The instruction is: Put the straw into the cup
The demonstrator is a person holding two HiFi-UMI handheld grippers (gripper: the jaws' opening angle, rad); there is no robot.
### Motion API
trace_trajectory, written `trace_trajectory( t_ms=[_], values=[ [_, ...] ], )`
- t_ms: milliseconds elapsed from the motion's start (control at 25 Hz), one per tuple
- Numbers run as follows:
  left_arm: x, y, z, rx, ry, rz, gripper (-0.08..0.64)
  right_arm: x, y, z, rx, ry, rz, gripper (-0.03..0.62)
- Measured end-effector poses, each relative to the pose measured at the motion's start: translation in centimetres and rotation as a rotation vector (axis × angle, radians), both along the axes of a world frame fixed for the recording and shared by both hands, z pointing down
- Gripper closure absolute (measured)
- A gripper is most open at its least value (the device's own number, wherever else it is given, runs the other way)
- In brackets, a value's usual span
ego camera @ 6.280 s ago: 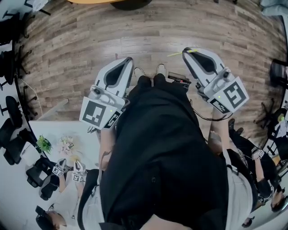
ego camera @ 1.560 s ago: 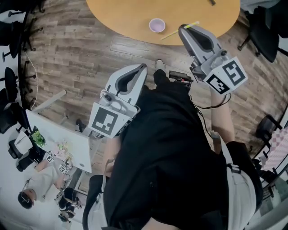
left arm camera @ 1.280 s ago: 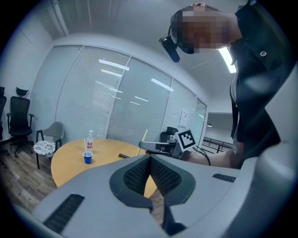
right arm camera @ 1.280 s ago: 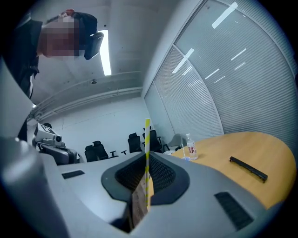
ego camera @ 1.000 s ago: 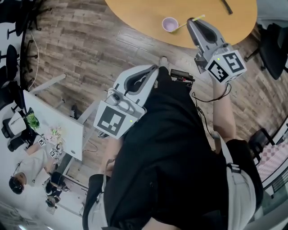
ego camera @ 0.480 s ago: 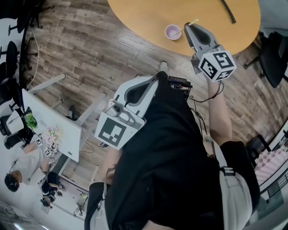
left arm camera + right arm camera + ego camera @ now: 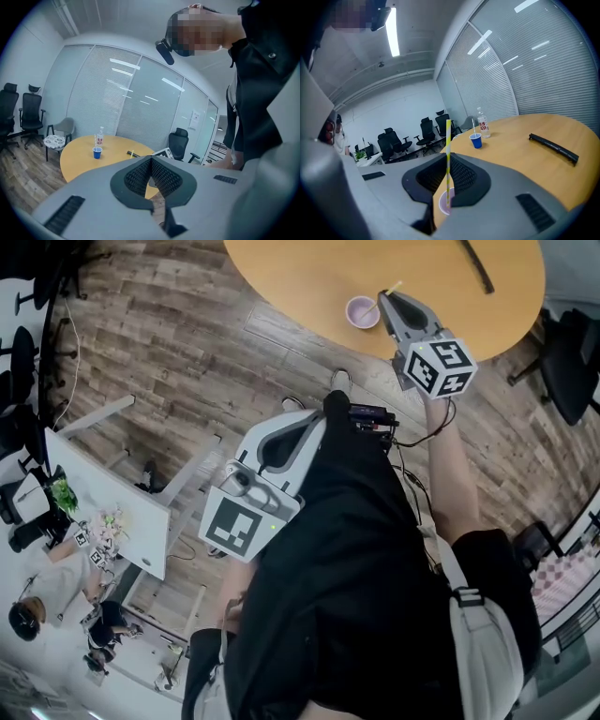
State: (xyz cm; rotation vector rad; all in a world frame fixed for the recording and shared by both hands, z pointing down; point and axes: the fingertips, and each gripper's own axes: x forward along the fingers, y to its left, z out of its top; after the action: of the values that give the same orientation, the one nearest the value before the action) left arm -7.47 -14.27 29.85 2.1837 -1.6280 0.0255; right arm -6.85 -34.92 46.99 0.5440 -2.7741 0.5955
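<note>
Straw [image 7: 448, 154], striped yellow and white, is clamped upright between the closed jaws of the right gripper [image 7: 448, 165]. Its lower end is seen over the mouth of the purple cup [image 7: 442, 205]; whether that end is inside the cup cannot be told.

At the far left of the head view a white desk [image 7: 112, 521] is seen on the wooden floor [image 7: 169, 352]. Next to the right, the left gripper [image 7: 317, 423] is held low against the person's dark clothing, off the table. In the left gripper view its jaws are seen pressed together, pad on pad.

Farther right, the round wooden table [image 7: 300, 273] is seen, with the purple cup stood on it near the front edge. The right gripper's tip is placed just beside the cup, at its right, and the straw's upper end is seen sticking out past that tip.

In the right gripper view a blue cup [image 7: 476, 140] with its own straw and a bottle [image 7: 483, 125] are stood close together, well apart from the purple cup. A black bar [image 7: 553, 147] is laid on the table farther right.
</note>
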Motion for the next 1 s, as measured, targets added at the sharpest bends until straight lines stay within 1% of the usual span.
trace_trajectory(
  t_ms=[240, 440, 1000],
  values=[
    [-0.4, 0.0, 0.5, -0.025, -0.002, -0.002, 0.549, -0.2, -0.1, 1.9, -0.019, 0.030, 0.008, 0.560],
    [-0.3, 0.0, 0.7, -0.041, -0.017, -0.008, 0.549, -0.1, 0.2, 3.1, -0.036, 0.036, 0.017, 0.560],
    [-0.5, 0.9, 1.3, -0.064, -0.007, -0.027, 0.549, -0.4, 0.7, 6.1, -0.084, 0.089, 0.002, 0.558]
  ],
)
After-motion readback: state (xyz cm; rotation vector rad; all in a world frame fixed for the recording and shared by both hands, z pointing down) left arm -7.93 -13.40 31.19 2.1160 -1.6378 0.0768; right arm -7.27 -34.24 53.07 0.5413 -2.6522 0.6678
